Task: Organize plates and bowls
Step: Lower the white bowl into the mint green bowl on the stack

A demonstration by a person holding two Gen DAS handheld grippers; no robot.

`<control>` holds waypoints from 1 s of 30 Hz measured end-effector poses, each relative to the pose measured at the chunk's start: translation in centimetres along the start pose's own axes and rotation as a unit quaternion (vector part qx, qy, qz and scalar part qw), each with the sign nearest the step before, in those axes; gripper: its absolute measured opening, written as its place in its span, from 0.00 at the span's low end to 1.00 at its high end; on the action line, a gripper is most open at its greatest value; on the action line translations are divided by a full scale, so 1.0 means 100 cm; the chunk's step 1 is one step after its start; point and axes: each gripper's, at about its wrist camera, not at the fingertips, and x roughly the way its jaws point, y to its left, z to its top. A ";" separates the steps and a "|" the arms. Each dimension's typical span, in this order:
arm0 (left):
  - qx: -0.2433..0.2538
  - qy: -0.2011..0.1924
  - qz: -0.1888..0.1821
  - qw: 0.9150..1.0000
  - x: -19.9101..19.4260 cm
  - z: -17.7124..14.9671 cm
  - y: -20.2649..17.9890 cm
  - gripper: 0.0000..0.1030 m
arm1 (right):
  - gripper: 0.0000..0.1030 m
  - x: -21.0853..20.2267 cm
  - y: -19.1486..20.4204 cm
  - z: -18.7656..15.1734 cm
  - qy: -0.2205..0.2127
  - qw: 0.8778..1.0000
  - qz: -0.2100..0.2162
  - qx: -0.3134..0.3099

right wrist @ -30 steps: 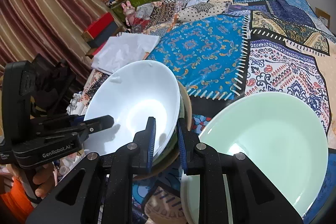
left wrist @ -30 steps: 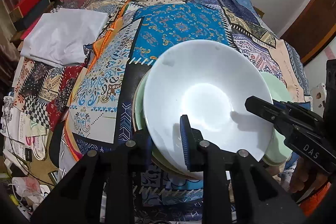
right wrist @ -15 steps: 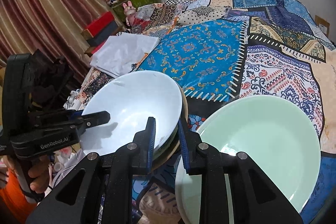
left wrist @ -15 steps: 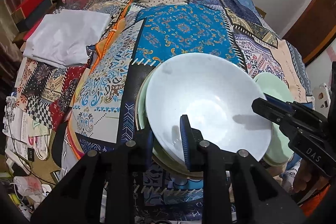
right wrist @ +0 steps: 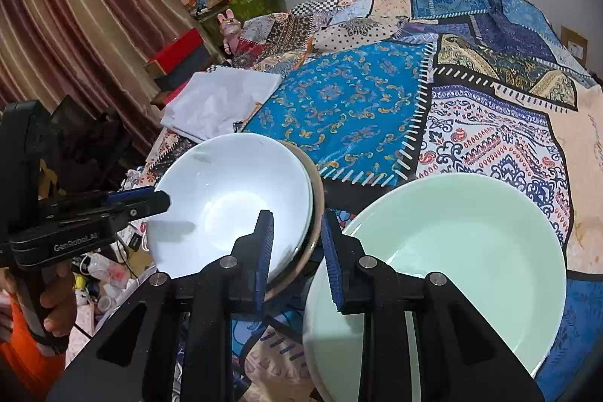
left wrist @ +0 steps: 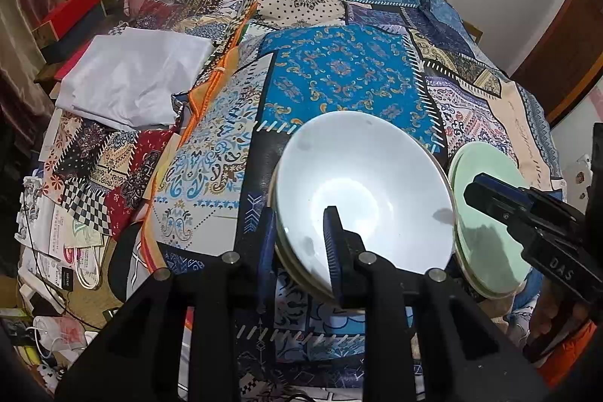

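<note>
**A:** Where's the white bowl [left wrist: 361, 183] now?

**B:** On the stack of plates [right wrist: 318, 198] at the near edge of the bed's patchwork quilt [left wrist: 339, 74]. The left tool [left wrist: 297, 243] straddles its near rim, one finger inside the bowl and one outside, and seems clenched on the wall.

**A:** And the right tool [right wrist: 296, 247]?

**B:** Just right of the bowl, jaws apart with nothing between them that I can make out. It hangs over the near edge of the green plate [right wrist: 452, 243], which lies just right of the bowl.

**A:** How should this step be finished?

**B:** I'd judge it a placement. Let the bowl settle flat and centred on the stack before letting go. Then open wide and draw the left tool straight back, so the inner finger doesn't drag the rim. The bed is soft, so a stack this near the edge could tip. Keep the right tool clear of the bowl's right rim.

**A:** What differs from a second ago?

**B:** Then the bowl was tilted up towards the left camera, well above the stack. Half a second ago it was lower. Now it is lower again and looks almost nested, with only a thin rim of the plates showing. The folded white cloth [left wrist: 132, 78], far left of the bowl, lies as before.
</note>
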 end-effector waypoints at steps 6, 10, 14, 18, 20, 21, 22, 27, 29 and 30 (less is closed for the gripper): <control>-0.017 0.019 -0.008 1.000 0.011 -0.005 0.015 0.29 | 0.27 0.006 -0.004 0.001 0.008 1.000 -0.005 0.001; -0.019 0.026 -0.020 0.999 0.016 -0.007 0.017 0.32 | 0.28 0.012 -0.003 0.002 0.016 1.000 -0.007 -0.002; -0.026 0.044 -0.034 0.998 0.030 -0.010 0.020 0.37 | 0.28 0.020 0.001 0.001 0.026 1.000 -0.010 -0.011; -0.026 0.054 -0.038 0.997 0.040 -0.015 0.020 0.39 | 0.28 0.029 0.003 0.000 0.038 0.999 -0.009 -0.013; -0.029 0.056 -0.044 0.997 0.042 -0.015 0.022 0.42 | 0.29 0.032 0.004 0.000 0.042 0.999 -0.006 -0.015; -0.033 0.059 -0.048 0.997 0.044 -0.015 0.023 0.44 | 0.31 0.034 0.006 0.000 0.044 0.999 -0.007 -0.017; -0.035 0.061 -0.051 0.996 0.045 -0.015 0.025 0.45 | 0.31 0.035 0.007 -0.001 0.046 0.999 -0.009 -0.020; -0.052 0.077 -0.075 0.993 0.055 -0.017 0.030 0.45 | 0.31 0.041 0.007 0.000 0.054 0.998 -0.009 -0.018; -0.050 0.077 -0.075 0.993 0.057 -0.017 0.028 0.45 | 0.31 0.044 0.007 -0.001 0.058 0.998 -0.010 -0.019; -0.048 0.076 -0.074 0.993 0.058 -0.016 0.027 0.45 | 0.31 0.046 0.006 -0.001 0.060 0.998 -0.010 -0.018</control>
